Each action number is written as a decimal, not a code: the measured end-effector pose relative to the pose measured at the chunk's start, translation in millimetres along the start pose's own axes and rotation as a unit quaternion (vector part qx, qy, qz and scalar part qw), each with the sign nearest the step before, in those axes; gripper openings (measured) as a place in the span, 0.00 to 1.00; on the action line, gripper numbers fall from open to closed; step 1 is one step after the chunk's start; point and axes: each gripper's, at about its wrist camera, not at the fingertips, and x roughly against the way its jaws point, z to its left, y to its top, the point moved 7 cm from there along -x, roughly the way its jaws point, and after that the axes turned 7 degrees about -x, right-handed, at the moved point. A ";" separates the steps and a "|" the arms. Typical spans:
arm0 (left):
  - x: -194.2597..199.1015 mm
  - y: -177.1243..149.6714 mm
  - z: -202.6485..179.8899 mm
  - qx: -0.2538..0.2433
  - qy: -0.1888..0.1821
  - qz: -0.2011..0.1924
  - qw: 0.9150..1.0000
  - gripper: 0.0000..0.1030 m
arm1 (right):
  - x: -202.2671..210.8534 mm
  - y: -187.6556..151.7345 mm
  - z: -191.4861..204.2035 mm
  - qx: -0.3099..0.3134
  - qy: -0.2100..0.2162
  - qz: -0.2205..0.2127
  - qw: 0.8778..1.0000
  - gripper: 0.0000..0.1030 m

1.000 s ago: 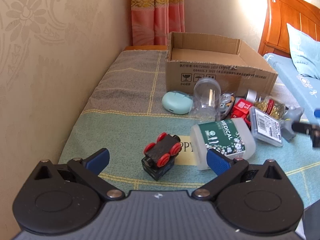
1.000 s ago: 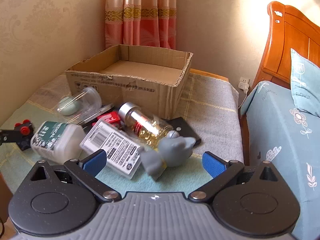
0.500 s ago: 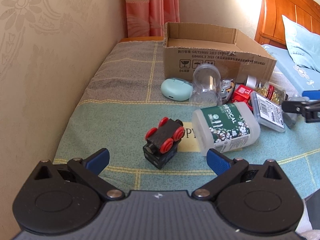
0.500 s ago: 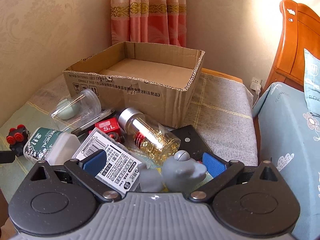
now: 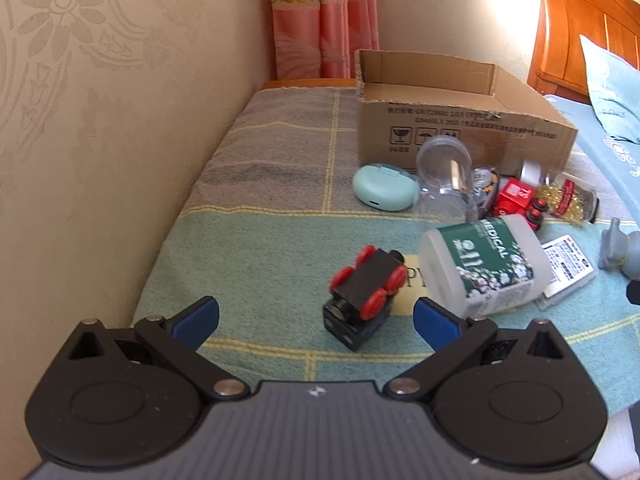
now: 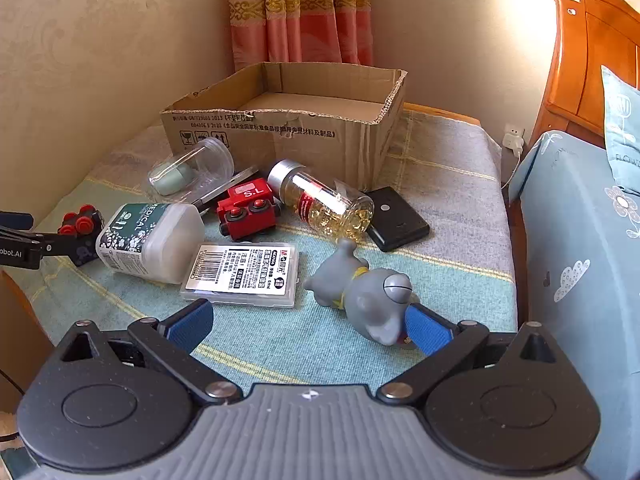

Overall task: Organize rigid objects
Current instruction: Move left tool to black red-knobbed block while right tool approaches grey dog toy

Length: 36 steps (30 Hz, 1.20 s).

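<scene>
An open cardboard box point(image 6: 288, 128) stands at the back of the cloth-covered table point(image 6: 440, 208). In front lie a black toy car with red wheels point(image 5: 362, 294), a white "Medical" bottle point(image 5: 482, 266), a flat labelled case point(image 6: 244, 274), a red toy truck point(image 6: 248, 208), a jar of yellow capsules point(image 6: 324, 200), a clear jar point(image 6: 192, 170), a mint case point(image 5: 384, 188), a black box point(image 6: 396, 218) and a grey elephant toy point(image 6: 368, 290). My left gripper point(image 5: 316, 318) is open just before the toy car. My right gripper point(image 6: 308, 326) is open; its right finger point(image 6: 426, 330) is beside the elephant.
A patterned wall point(image 5: 80, 120) runs along the table's left side. A pink curtain point(image 6: 300, 12) hangs behind the box. A bed with blue bedding point(image 6: 580, 220) and a wooden headboard point(image 6: 580, 52) is on the right.
My left gripper has moved forward toward the toy car. My right gripper has drawn back and shifted left, so the elephant now lies by its right finger instead of between the fingers.
</scene>
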 end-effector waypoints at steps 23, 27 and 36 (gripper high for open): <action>-57.1 30.9 17.5 0.041 0.012 -0.004 0.999 0.99 | -13.3 1.6 -16.0 -0.004 -0.047 -0.007 0.999 1.00; -67.7 25.8 19.4 0.047 0.016 0.009 0.999 1.00 | -17.4 -3.1 -21.5 -0.014 -0.051 0.002 0.999 1.00; -55.1 -4.1 44.0 0.053 0.043 0.030 0.997 0.99 | -21.7 -21.7 -22.3 -0.008 -0.056 0.025 0.998 1.00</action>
